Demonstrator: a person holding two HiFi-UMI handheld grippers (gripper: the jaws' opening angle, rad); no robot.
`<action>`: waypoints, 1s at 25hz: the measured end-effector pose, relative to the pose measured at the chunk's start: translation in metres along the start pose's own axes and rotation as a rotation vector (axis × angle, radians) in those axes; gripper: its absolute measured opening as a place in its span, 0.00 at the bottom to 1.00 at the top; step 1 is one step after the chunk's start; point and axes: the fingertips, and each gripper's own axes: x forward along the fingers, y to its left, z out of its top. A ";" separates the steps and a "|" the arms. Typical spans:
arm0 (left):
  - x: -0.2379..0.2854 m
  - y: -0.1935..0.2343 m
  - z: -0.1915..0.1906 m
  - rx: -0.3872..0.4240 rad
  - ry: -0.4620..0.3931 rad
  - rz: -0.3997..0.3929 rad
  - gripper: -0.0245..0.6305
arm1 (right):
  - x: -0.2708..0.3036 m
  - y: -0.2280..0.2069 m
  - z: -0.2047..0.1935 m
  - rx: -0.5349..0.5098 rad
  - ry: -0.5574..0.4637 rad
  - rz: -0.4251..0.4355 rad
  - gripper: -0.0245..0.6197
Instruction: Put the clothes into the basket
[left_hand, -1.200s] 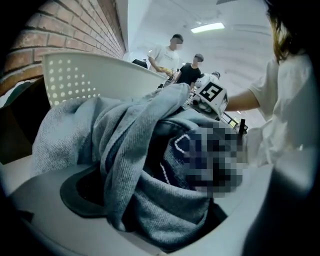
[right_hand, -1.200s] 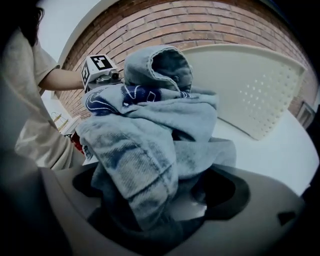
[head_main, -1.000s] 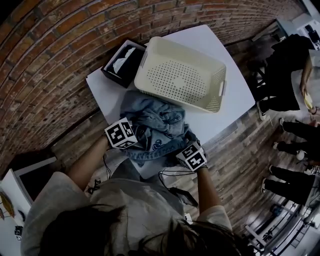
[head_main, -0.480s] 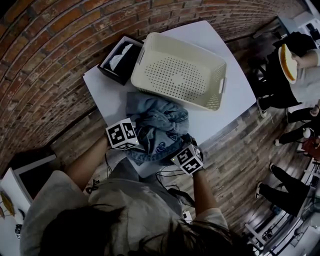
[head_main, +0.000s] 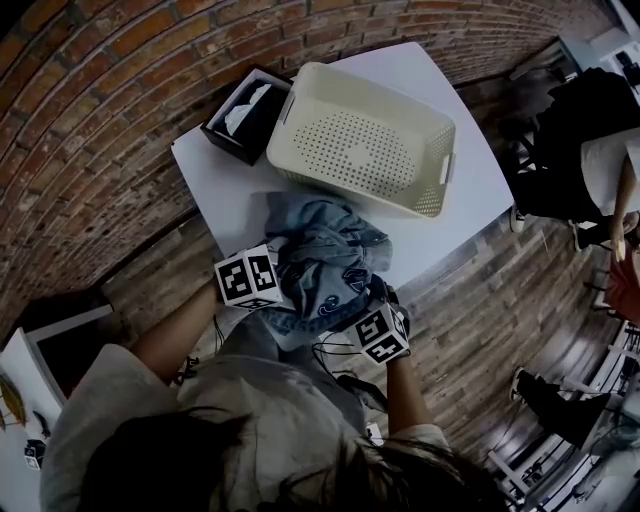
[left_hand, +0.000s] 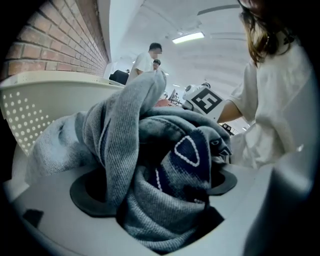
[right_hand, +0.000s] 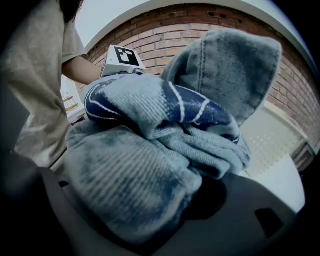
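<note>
A crumpled blue-grey knit garment (head_main: 325, 255) lies bunched on the white table (head_main: 215, 180), just in front of the empty cream perforated basket (head_main: 360, 140). My left gripper (head_main: 270, 290) is at the garment's left side. Its jaws are closing with folds of the garment (left_hand: 150, 165) between them, and the dark pads (left_hand: 90, 195) still show beside the cloth. My right gripper (head_main: 365, 315) is at the garment's near right edge. Its jaws are closing too, and a thick fold of the garment (right_hand: 130, 170) is packed between them.
A black box (head_main: 245, 115) with white tissue stands at the table's far left, touching the basket's corner. A brick wall runs behind. People stand at the right on the wooden floor. The basket rim (left_hand: 55, 82) rises just behind the clothes.
Both grippers have pushed inward against the garment, and it is bunched tighter and higher between them. The right gripper has shifted left and nearer. The basket has not moved.
</note>
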 end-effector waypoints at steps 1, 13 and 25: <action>-0.001 -0.004 0.004 0.009 -0.006 0.004 0.83 | -0.004 0.000 0.001 -0.003 -0.007 -0.009 0.56; -0.035 -0.048 0.067 0.146 -0.083 0.103 0.81 | -0.075 0.001 0.042 -0.121 -0.053 -0.128 0.55; -0.075 -0.069 0.115 0.279 -0.159 0.218 0.81 | -0.125 -0.007 0.091 -0.261 -0.086 -0.250 0.55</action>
